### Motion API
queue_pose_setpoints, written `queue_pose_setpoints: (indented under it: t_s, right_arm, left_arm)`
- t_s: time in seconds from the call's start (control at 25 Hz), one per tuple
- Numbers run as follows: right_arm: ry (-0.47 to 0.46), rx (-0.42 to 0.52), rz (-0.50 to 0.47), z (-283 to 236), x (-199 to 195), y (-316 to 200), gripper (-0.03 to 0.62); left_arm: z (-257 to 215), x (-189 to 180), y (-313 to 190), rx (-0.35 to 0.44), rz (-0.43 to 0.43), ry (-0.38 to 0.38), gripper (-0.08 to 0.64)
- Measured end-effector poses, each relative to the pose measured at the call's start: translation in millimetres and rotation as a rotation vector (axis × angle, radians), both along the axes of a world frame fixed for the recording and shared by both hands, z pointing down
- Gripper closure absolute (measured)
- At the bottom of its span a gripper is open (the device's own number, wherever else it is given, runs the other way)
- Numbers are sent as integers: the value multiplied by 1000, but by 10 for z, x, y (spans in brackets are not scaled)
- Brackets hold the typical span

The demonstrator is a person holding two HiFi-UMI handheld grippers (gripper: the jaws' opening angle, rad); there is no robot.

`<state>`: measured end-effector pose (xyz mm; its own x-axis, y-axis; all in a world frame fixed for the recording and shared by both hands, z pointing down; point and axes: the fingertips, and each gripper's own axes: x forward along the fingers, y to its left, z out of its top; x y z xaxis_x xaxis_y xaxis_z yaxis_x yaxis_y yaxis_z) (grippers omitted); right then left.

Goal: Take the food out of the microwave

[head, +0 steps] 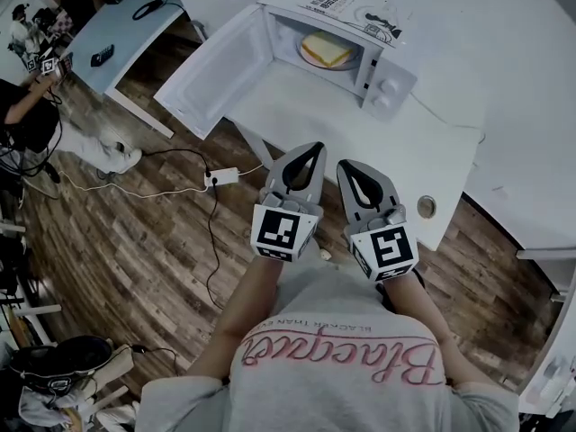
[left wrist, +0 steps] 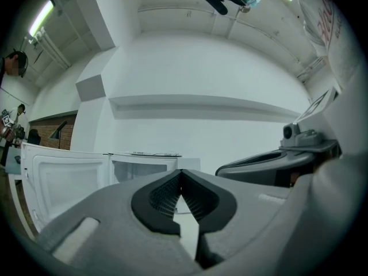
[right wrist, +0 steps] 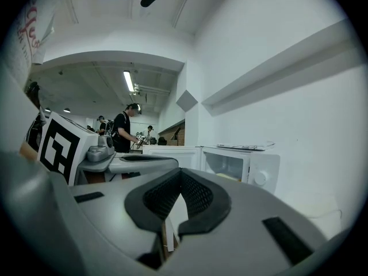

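Note:
A white microwave (head: 382, 70) stands on the white table (head: 432, 151) with its door (head: 211, 70) swung open to the left. Inside lies the food (head: 327, 50), pale sliced bread on a plate. Both grippers hang side by side over the table's near edge, well short of the oven and pointing level toward it. My left gripper (head: 315, 148) is shut with nothing in it, and my right gripper (head: 345, 164) is likewise shut and empty. The left gripper view shows the shut left gripper (left wrist: 181, 174) before the open door (left wrist: 63, 177). Past the shut right gripper (right wrist: 181, 174) the right gripper view shows the food (right wrist: 230, 177).
Papers (head: 346, 7) lie on top of the microwave. A round grommet (head: 426, 207) sits near the table's corner. On the wooden floor a power strip (head: 220, 176) with cables lies to the left. A blue-grey table (head: 126, 25) and people stand far left.

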<state>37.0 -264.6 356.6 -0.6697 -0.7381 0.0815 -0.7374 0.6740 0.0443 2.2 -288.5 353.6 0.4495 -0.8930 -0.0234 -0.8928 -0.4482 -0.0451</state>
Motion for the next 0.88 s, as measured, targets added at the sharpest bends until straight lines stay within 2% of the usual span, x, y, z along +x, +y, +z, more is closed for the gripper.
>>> queue_pose_setpoints:
  t_s: [0.16, 0.44, 0.48, 0.64, 0.76, 0.88]
  right_arm:
    - [-9, -5, 6, 13, -46, -253, 583]
    - [-9, -9, 24, 10, -173, -882, 582]
    - [-8, -16, 28, 26, -187, -981, 583]
    - [-4, -36, 32, 88, -262, -1322, 583]
    - [-2, -60, 41, 154, -289, -1539, 583]
    - [3, -86, 45, 234, -312, -1715, 583]
  left_arm:
    - [48, -68, -261, -31, -1, 11, 557]
    - [145, -283, -953, -115, 3, 115, 555]
    - [168, -305, -1069, -130, 4, 130, 543]
    - [306, -416, -1493, -200, 1, 198, 362]
    - [424, -456, -1758, -249, 19, 247, 360]
    - [568, -515, -2007, -320, 25, 352, 362]
